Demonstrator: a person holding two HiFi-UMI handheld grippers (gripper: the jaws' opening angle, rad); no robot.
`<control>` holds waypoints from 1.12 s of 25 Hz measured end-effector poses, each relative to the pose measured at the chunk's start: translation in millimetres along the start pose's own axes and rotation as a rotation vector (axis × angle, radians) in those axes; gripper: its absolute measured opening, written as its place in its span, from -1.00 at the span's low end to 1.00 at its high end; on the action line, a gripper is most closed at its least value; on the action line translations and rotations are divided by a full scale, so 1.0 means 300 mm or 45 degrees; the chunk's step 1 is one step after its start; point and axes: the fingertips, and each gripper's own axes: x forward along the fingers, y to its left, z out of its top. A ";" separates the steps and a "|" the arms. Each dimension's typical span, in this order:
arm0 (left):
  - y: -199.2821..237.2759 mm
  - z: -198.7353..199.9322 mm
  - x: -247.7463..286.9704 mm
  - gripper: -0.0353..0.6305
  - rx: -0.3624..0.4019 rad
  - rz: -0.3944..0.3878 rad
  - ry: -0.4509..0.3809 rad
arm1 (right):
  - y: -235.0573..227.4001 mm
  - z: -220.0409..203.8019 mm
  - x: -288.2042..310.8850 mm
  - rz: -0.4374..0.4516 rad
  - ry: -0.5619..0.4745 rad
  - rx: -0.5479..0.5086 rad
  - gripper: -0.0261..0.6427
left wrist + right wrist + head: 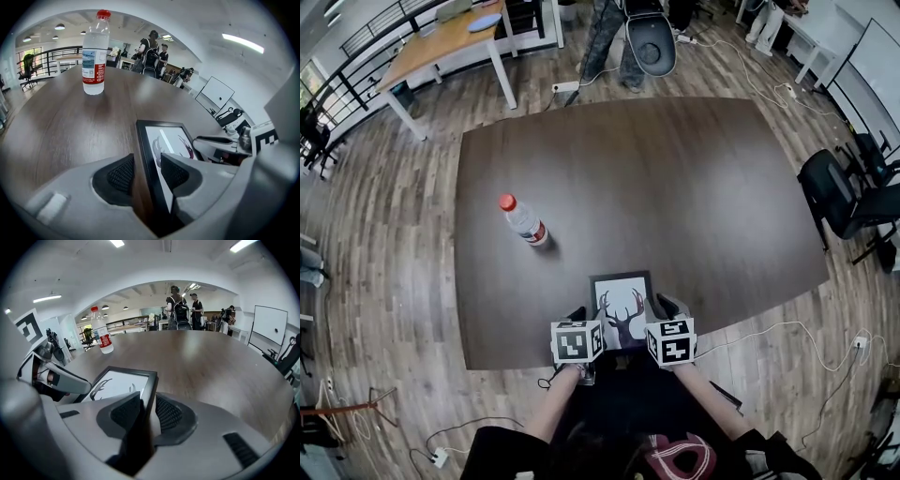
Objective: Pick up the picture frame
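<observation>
Frame [622, 298] is laid flat at the surface's [675, 187] near edge, its side rails straddled by left gripper [149, 171] and right gripper [147, 411], both jaws kept apart, unclamped, presumably for a level two-sided lift.

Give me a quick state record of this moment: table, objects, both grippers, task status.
table: dark wood, in an open office
picture frame: black, deer print, lying flat at the table's near edge
bottle: clear, red cap, upright, beyond and left of the picture frame, apart from it
left gripper: jaws apart, the frame's left edge between them
right gripper: jaws apart, the frame's right edge between them
task status: picture frame straddled on both sides, not yet lifted
</observation>
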 end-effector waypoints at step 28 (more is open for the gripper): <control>-0.013 -0.002 0.017 -0.61 -0.077 0.031 0.032 | 0.014 -0.028 0.011 0.049 0.135 0.129 -0.66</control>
